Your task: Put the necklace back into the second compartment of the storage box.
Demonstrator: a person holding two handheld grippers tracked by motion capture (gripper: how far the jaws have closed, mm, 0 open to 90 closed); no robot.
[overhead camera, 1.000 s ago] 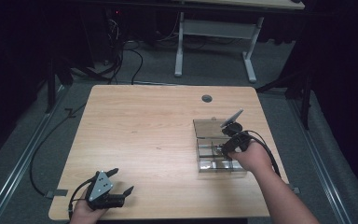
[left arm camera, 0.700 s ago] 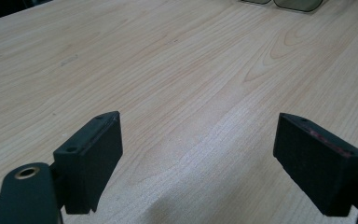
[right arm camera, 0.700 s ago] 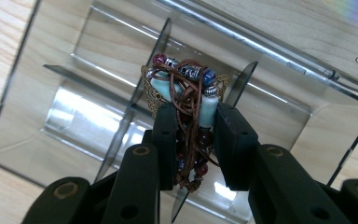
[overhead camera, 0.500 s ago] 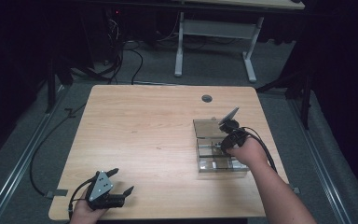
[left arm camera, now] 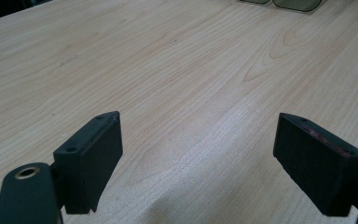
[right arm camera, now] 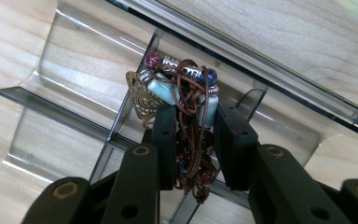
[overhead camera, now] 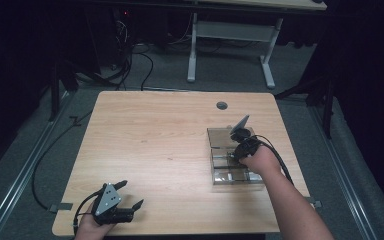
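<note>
Beads on a brown cord bracelet (right arm camera: 185, 93) sit bunched between the jaws of the right gripper (right arm camera: 196, 135), which is clamped on it above a clear plastic organizer tray (right arm camera: 79, 60). A pale blue bead, dark red beads and what looks like a bronze charm show in the bundle. Seen from the high view, the right gripper (overhead camera: 241, 144) hangs over the tray (overhead camera: 219, 136) on the right side of the wooden table (overhead camera: 165, 135). The left gripper (overhead camera: 125, 200) rests near the table's front left corner, jaws spread wide with nothing between them.
</note>
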